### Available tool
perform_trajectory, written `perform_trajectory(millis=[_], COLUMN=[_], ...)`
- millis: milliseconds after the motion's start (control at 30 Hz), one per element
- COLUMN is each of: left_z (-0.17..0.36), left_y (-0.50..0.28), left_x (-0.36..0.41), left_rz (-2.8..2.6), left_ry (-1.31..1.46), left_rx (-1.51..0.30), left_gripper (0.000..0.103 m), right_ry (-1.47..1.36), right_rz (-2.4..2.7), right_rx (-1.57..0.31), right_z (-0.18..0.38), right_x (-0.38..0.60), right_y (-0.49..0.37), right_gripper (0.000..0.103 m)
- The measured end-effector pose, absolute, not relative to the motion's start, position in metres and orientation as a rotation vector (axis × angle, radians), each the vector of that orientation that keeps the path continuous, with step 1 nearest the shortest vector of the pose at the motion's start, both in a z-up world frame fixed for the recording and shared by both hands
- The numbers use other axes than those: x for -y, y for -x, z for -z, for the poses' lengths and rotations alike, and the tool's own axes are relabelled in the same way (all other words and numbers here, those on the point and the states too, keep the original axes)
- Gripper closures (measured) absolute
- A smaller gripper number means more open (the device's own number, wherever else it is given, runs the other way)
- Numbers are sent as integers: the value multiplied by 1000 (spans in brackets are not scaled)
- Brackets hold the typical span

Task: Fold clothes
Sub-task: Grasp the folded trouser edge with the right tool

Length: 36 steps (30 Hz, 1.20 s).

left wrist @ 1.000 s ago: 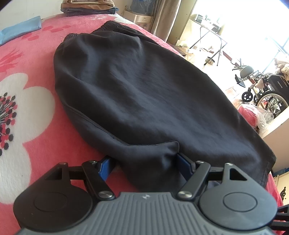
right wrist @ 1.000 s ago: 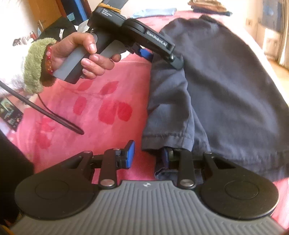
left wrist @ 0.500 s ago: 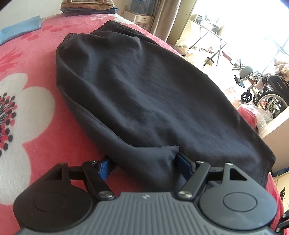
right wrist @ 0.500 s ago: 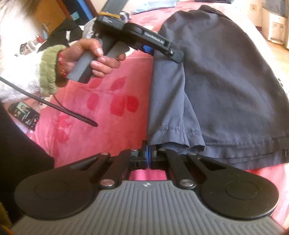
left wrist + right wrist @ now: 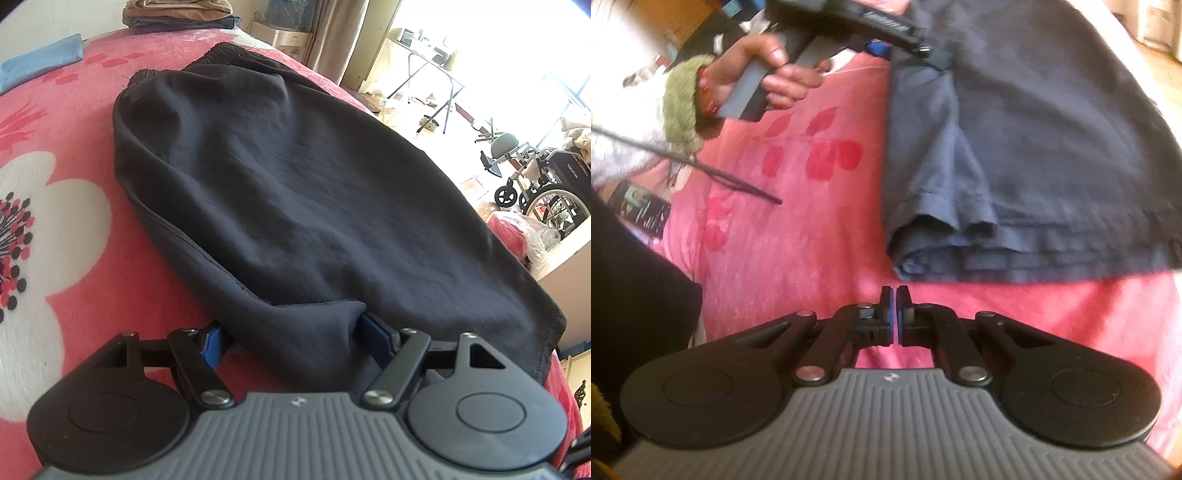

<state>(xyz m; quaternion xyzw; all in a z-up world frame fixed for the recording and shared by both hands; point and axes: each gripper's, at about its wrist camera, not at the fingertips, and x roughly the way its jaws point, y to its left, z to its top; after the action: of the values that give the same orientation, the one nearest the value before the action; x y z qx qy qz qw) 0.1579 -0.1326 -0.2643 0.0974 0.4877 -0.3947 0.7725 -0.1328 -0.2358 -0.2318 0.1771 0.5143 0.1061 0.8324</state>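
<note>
A: What covers the most space?
B: The pink floral blanket (image 5: pixel 85 266); everything else is placed against it. The black shorts (image 5: pixel 295 192) lie flat on it, waistband at the far end, hems at the near end.

A: Anything else on that blanket?
B: A blue cloth (image 5: pixel 40 64) at its far left edge and a stack of folded clothes (image 5: pixel 177 13) at its far end. A wheelchair (image 5: pixel 554 188) stands off the blanket, on the floor to the right.

A: And the claws?
B: The left gripper (image 5: pixel 291 338) is spread wide, a bunched fold of the shorts' near edge between its blue pads. The right gripper (image 5: pixel 895 295) is clenched on nothing, above bare blanket just short of the hem corner. The left hand (image 5: pixel 764 74) grips its handle over the blanket.
</note>
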Motion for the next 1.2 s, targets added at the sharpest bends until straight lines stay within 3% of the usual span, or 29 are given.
perform_trajectory(millis=[267,467,667,933,1200], left_z=[265,265,257,208,251], left_y=[-156,-155,-150,-83,32], left_x=[133,134,125,82,80], left_rz=[867,872,854,1036,1449], left_ry=[-233,-244,-260,-409,-966], left_rx=[-1042,-1032,-987,-634,-266], left_gripper=[28,28,28,22,22], right_ry=[-810,-680,-464,-533,-651], right_rz=[-31,-158,-155,-147,-154], right_rx=[-956,-825,-950,-949,-952], right_z=[235,206,241,248,253], right_x=[299,285,262,271,285], right_y=[159,130,99,96,96], right_gripper=[100,100,100,102,102])
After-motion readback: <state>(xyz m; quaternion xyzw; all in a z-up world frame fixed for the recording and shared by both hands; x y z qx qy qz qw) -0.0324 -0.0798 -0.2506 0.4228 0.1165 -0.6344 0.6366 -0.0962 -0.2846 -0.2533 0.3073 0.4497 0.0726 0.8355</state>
